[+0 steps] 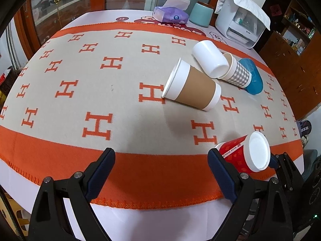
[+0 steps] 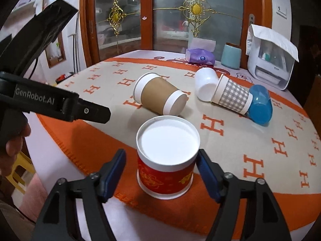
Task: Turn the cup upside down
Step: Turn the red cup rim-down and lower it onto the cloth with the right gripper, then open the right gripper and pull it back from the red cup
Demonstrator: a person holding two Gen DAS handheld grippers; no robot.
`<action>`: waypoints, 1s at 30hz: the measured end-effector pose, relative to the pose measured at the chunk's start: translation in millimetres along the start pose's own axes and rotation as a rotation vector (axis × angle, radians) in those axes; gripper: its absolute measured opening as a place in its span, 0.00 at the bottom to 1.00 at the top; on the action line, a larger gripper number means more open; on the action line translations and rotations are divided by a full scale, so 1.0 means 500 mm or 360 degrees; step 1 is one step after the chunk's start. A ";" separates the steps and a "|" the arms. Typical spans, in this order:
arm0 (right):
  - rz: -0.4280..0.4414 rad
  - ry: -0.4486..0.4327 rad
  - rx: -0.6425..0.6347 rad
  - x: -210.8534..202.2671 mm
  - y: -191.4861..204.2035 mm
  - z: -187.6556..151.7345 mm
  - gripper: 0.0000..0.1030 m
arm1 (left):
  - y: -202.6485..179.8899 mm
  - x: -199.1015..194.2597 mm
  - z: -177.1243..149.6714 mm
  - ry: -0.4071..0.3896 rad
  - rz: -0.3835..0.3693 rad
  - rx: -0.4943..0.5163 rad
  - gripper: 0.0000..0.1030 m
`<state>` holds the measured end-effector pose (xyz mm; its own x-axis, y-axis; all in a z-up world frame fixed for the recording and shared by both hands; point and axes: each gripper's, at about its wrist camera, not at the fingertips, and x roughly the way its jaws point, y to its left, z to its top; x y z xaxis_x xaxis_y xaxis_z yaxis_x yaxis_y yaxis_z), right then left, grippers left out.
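A red paper cup (image 2: 166, 164) stands upside down on the orange border of the blanket, white base up, between the fingers of my right gripper (image 2: 161, 170). The jaws are open, with a gap on the left side and the right pad close to the cup. It also shows in the left wrist view (image 1: 244, 155), to the right of my left gripper (image 1: 161, 164), which is open and empty above the blanket's front edge. A brown-sleeved paper cup (image 1: 191, 87) lies on its side mid-table.
A white cup (image 1: 210, 59), a checked paper cup (image 1: 236, 72) and a blue cup (image 1: 251, 78) lie together at the right. A purple tissue pack (image 1: 170, 15), a teal cup (image 1: 200, 14) and a white appliance (image 1: 240, 22) stand at the back. The table edge is near.
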<state>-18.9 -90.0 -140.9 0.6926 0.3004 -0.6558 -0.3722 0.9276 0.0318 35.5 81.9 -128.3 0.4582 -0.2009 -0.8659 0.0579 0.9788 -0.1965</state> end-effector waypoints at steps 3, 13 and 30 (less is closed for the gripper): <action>-0.0013 0.0011 0.0033 -0.008 -0.003 0.002 0.75 | -0.002 -0.009 -0.003 -0.0028 0.0010 0.0006 0.90; -0.0017 0.0035 0.0224 -0.079 -0.038 0.003 0.75 | -0.027 -0.059 -0.020 -0.0163 0.0133 0.0079 0.90; -0.0223 0.0148 0.0481 -0.242 -0.072 0.077 0.75 | -0.122 -0.222 -0.050 -0.0420 0.0179 0.0263 0.99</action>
<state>-65.7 -151.4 -33.7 0.6597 0.1569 -0.7350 -0.0680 0.9864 0.1496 -40.7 43.3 -31.7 0.6828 -0.0953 -0.7244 0.1273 0.9918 -0.0105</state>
